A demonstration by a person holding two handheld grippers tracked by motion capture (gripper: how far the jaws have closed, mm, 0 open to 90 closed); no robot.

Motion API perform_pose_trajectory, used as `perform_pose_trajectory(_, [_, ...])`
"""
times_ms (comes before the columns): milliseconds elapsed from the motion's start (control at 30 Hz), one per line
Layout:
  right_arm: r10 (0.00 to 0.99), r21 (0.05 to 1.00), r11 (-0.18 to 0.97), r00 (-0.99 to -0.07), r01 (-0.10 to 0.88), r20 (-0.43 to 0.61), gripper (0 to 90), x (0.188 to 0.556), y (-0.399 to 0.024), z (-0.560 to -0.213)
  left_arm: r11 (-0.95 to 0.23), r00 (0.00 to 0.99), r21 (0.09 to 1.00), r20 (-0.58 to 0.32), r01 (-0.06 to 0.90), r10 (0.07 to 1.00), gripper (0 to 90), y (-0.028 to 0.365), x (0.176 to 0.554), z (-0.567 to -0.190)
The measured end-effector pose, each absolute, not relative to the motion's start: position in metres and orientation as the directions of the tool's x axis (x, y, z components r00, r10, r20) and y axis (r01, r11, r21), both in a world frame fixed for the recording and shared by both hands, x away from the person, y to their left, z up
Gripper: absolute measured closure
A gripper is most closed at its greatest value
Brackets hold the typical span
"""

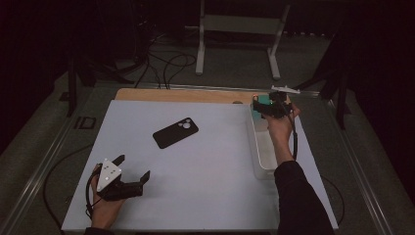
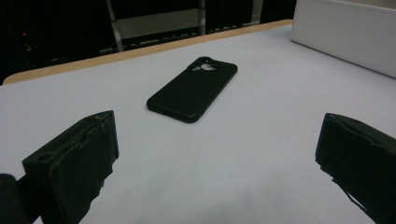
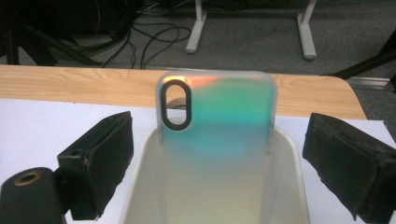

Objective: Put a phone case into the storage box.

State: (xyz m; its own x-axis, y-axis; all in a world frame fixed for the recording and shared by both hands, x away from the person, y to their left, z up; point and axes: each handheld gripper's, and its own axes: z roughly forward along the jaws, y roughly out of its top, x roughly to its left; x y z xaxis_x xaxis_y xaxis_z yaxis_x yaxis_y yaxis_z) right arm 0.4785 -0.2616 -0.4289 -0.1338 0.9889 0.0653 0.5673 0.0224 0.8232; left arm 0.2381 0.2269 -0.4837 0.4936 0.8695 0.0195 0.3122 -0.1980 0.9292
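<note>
The right gripper point(image 1: 266, 105) hovers over the far end of a white bin point(image 1: 258, 161) that sits along the right edge of the white table point(image 1: 195, 196). In the right gripper view its 2 jaws stand wide apart, 1 on each side of an iridescent phone case point(image 3: 219, 121); neither pad touches the case. The iridescent phone case stands upright in the bin point(image 3: 285, 186), leaning against its far wall, camera cutout at upper left, its top edge above the rim. Whether anything else lies in the bin cannot be told.

The left gripper point(image 1: 133, 169) rests near the table's near-left corner, held in the left hand point(image 1: 105, 208), its 2 jaws wide and empty. In the left gripper view a black phone case point(image 2: 192, 88) lies flat ahead of those jaws, well apart from them. From above, the black phone case point(image 1: 175, 132) lies near the table's middle, closer to the far edge, angled.

A wooden strip point(image 1: 181, 94) runs along the table's far edge.
</note>
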Motion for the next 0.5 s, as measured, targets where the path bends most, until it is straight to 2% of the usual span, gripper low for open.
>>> perform_pose_trajectory(500, [0.964, 0.851, 0.086, -0.258, 0.518, 0.059, 9.1, 0.457, -0.249, -0.414, -0.191, 0.49, 0.93, 0.014, 0.313, 0.872, 0.0, 0.228, 0.239, -0.484])
